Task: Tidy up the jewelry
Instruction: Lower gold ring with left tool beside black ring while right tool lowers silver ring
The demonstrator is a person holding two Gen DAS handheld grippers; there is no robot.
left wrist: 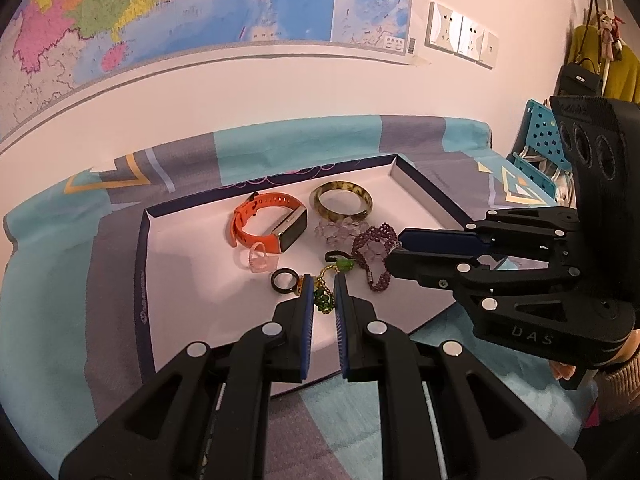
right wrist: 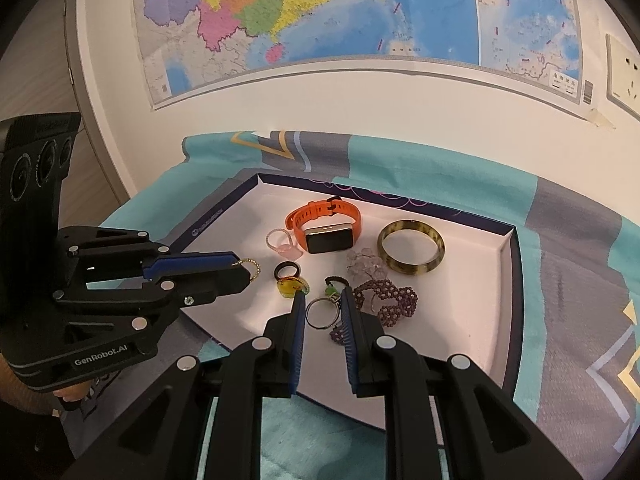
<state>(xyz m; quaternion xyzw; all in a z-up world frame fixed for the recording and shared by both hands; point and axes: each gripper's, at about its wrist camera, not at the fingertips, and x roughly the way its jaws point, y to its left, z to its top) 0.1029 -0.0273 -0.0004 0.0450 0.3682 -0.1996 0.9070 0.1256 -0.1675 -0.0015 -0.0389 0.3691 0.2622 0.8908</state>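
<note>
A shallow white tray [left wrist: 172, 264] with a dark rim lies on a teal and grey patterned cloth [left wrist: 52, 320], and all the jewelry sits loose inside it, so the pieces stay gathered in one place while they are sorted.

Toward the upper middle of the left wrist view rest an orange smartwatch [left wrist: 268, 224] and a mottled bangle [left wrist: 343, 199], set apart from the tangle of smaller items below them.

The left gripper [left wrist: 324, 286] is parted only narrowly around a gold chain with green beads [left wrist: 323, 298], apparently singling it out; whether it pinches the chain cannot be told.

In the right wrist view the right gripper [right wrist: 322, 304] stands released, its fingers straddling a plain metal ring [right wrist: 320, 313] beside a purple beaded bracelet [right wrist: 386, 298], probably lined up to lift the ring clear.
</note>
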